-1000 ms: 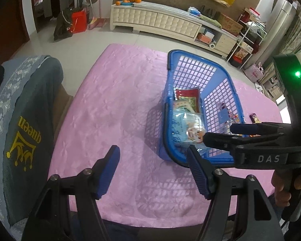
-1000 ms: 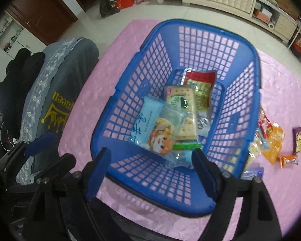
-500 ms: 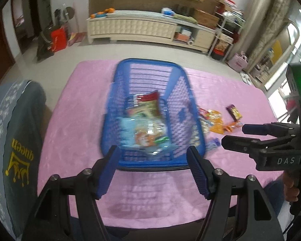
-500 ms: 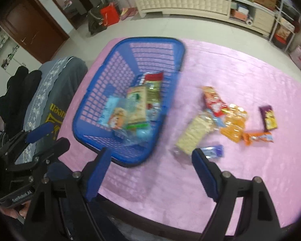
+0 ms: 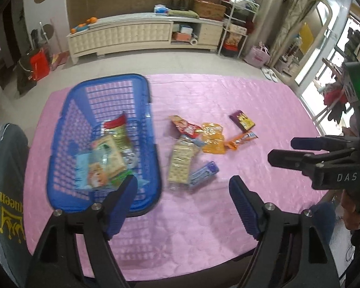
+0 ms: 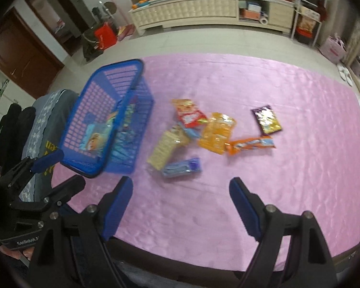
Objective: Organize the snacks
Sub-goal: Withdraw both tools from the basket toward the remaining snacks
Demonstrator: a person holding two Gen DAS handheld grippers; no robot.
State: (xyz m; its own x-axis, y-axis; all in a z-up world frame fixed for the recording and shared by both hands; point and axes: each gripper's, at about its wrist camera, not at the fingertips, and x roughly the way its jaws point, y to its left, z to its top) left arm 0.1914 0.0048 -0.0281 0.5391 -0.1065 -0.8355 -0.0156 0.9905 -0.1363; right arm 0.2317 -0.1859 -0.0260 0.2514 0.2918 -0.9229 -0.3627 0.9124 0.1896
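Observation:
A blue plastic basket (image 5: pixel 67 110) (image 6: pixel 93 88) stands on the left of the pink tablecloth with several snack packets inside. Right of it lie loose snacks: a cracker pack (image 5: pixel 181 162) (image 6: pixel 166 146), a red packet (image 5: pixel 186 126) (image 6: pixel 189 114), an orange bag (image 5: pixel 212 139) (image 6: pixel 217 132), an orange bar (image 5: pixel 241 140) (image 6: pixel 250 144), a blue packet (image 5: pixel 204 172) (image 6: pixel 182 168) and a purple packet (image 5: pixel 242 120) (image 6: pixel 266 118). My left gripper (image 5: pixel 183 200) hovers near the table's front edge, jaws opening, nothing between them. My right gripper (image 6: pixel 181 202) hangs open and empty, short of the loose snacks.
A chair draped in grey cloth with yellow print (image 5: pixel 7 192) stands at the table's left. The pink tablecloth (image 6: pixel 288 91) stretches bare to the right. Beyond are a cream low cabinet (image 5: pixel 141 33), shelving (image 5: pixel 235 24) and a red bag (image 6: pixel 104 36) on the floor.
Both grippers have swept right and pulled back from the basket, which now sits at the left of both views. The loose snacks have come into view. The left jaws stand wider.

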